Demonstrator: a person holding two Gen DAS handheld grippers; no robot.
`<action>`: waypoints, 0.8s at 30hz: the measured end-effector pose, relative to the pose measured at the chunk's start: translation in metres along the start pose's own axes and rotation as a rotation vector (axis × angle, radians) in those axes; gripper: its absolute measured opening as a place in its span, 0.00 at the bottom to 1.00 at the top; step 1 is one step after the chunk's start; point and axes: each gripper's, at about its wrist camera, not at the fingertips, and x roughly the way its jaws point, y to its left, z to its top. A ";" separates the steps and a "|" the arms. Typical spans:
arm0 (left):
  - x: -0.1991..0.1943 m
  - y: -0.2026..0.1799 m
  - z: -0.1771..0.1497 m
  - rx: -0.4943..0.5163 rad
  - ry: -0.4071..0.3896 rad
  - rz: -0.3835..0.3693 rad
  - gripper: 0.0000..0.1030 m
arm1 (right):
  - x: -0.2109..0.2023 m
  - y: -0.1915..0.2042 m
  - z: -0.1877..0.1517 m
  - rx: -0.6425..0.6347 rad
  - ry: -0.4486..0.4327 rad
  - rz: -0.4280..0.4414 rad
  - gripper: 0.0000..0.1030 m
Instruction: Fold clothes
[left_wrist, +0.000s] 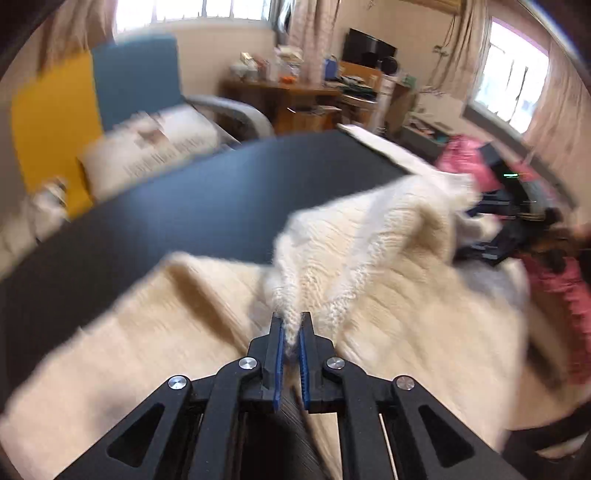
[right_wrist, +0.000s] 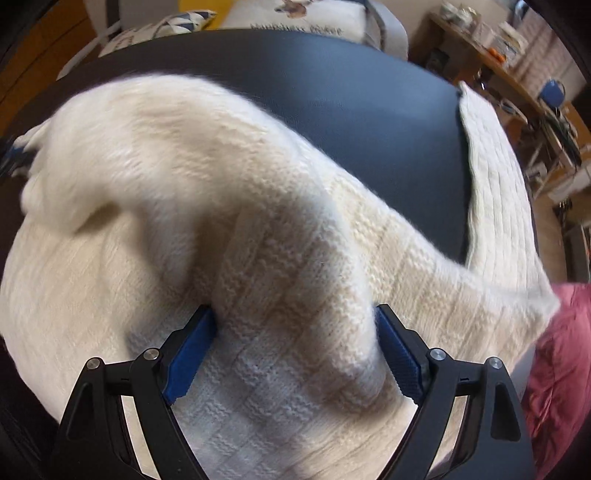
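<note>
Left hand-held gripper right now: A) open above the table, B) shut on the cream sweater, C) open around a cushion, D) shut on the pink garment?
B: the left hand-held gripper has its blue pads pinched on a lifted ridge of the cream sweater, with knit showing between the fingers.

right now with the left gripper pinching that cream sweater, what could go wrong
The left gripper holds only a thin ridge of the cream sweater, so the knit could slip out mid-fold. The right gripper is open around a raised fold without clamping it, so that side may sag. A sleeve reaches the dark table's edge and could slide off.
</note>
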 end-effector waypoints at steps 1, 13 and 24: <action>-0.007 0.002 -0.004 -0.025 0.000 -0.036 0.06 | -0.001 0.001 0.000 0.002 0.009 -0.014 0.87; -0.003 0.059 0.102 -0.202 0.003 -0.157 0.19 | -0.071 0.051 -0.006 0.161 -0.230 0.053 0.87; 0.163 0.063 0.119 -0.276 0.564 -0.530 0.22 | -0.009 0.092 -0.024 0.143 -0.135 0.086 0.89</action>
